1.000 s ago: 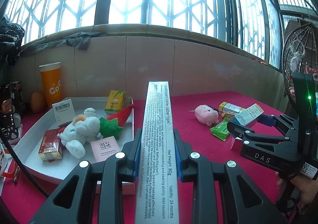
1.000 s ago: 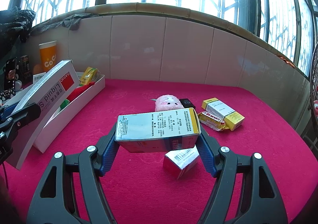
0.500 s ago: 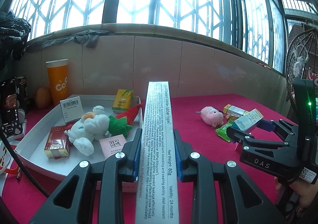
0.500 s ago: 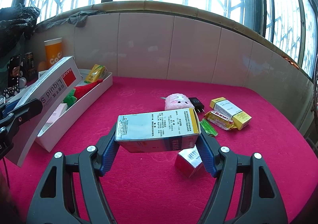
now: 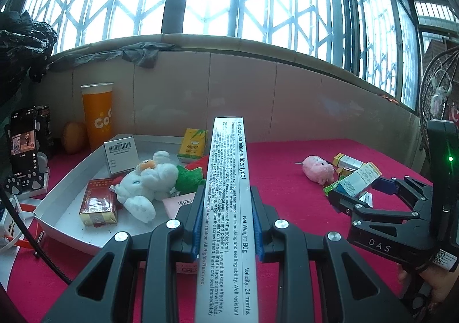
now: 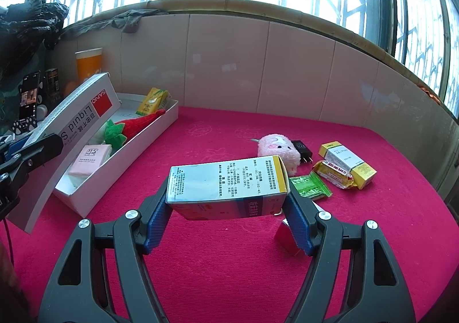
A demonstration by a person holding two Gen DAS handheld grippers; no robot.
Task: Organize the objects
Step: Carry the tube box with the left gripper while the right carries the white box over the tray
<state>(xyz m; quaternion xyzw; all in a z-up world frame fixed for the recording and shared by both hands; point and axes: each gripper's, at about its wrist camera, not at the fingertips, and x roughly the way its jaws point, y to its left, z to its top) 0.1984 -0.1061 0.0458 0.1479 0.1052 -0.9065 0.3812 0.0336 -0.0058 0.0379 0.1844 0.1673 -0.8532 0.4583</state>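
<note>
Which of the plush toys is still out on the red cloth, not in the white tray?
The pink plush toy. The white plush toy and the red-and-green one already lie inside the white tray.

You hold a long silver sealant box (image 5: 228,208) edge-up above the white tray's (image 5: 71,176) near wall, and a blue-and-yellow carton (image 6: 228,187) lying level (printed face up). A pink plush (image 6: 276,148) and small packets (image 6: 347,164) lie on the red tabletop (image 6: 229,260).
</note>
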